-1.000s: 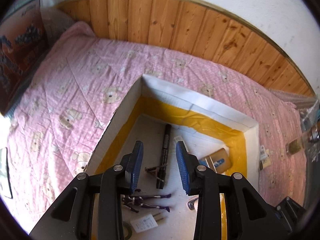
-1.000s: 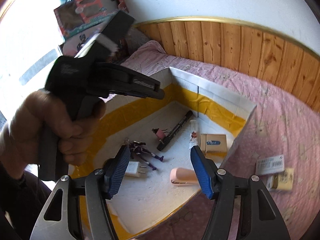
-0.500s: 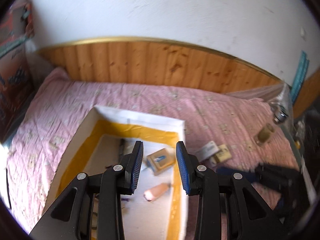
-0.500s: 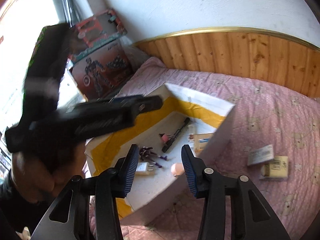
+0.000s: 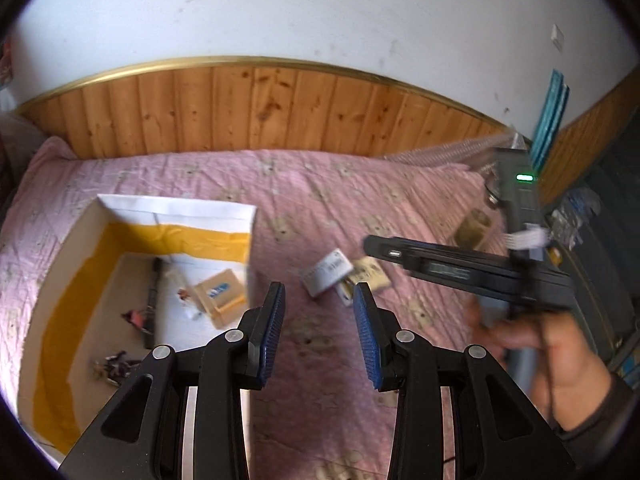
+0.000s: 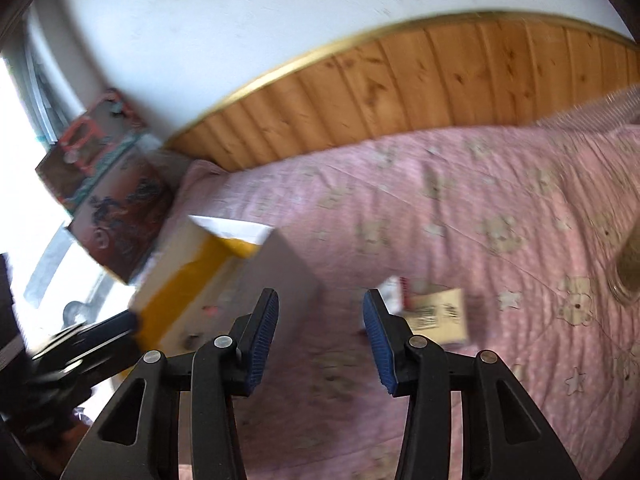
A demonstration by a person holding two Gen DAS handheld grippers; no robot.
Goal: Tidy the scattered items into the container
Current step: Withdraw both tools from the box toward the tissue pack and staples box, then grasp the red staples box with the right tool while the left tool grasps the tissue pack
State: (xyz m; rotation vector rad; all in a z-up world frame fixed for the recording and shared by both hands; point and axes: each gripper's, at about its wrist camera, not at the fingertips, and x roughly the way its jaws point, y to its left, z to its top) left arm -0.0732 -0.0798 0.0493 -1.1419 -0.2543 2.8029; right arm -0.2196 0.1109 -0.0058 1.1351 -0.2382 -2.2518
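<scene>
On the pink bed [image 5: 320,216], two small boxes [image 5: 344,276] lie just beside the white container [image 5: 176,208], waiting to go in with the other things. Both grippers, left [image 5: 318,330] and right [image 6: 320,336], tilt down toward them, fingers apart and holding nothing; the left fingers are spreading.
</scene>
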